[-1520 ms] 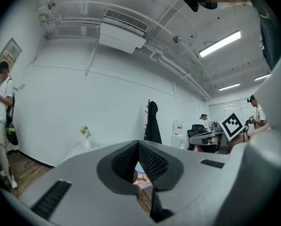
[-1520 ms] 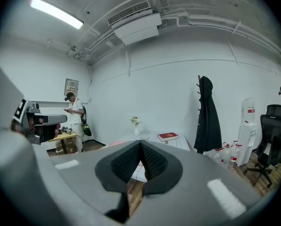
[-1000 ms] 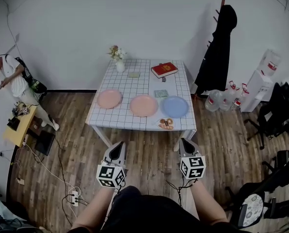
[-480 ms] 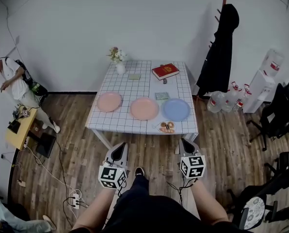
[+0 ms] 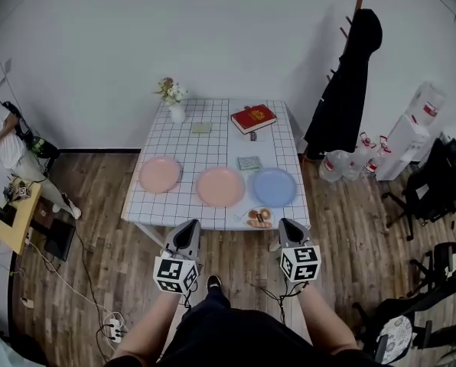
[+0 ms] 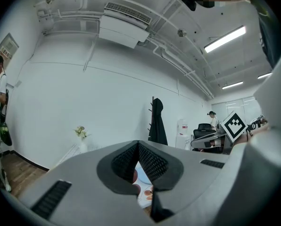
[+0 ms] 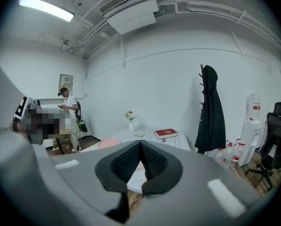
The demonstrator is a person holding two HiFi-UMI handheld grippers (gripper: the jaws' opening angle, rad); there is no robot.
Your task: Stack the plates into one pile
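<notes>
Three plates lie in a row near the front of the white gridded table (image 5: 213, 132): a pink plate (image 5: 160, 174) at the left, a second pink plate (image 5: 219, 186) in the middle and a blue plate (image 5: 275, 187) at the right. My left gripper (image 5: 187, 228) and right gripper (image 5: 288, 225) hover side by side in front of the table's near edge, apart from the plates. Both are shut with nothing between their jaws. The left gripper view shows its closed pads (image 6: 139, 160); the right gripper view shows closed pads (image 7: 140, 160) and the left pink plate (image 7: 108, 143) beyond.
A small dish of snacks (image 5: 259, 218) sits at the table's front edge. A red book (image 5: 253, 118), a flower vase (image 5: 176, 112) and two small cards lie further back. A coat rack (image 5: 343, 82), water bottles and office chairs stand right; a person (image 5: 6, 144) stands left.
Both grippers and the head have moved forward towards the table, which now lies closer to the grippers. The jaws stayed shut.
</notes>
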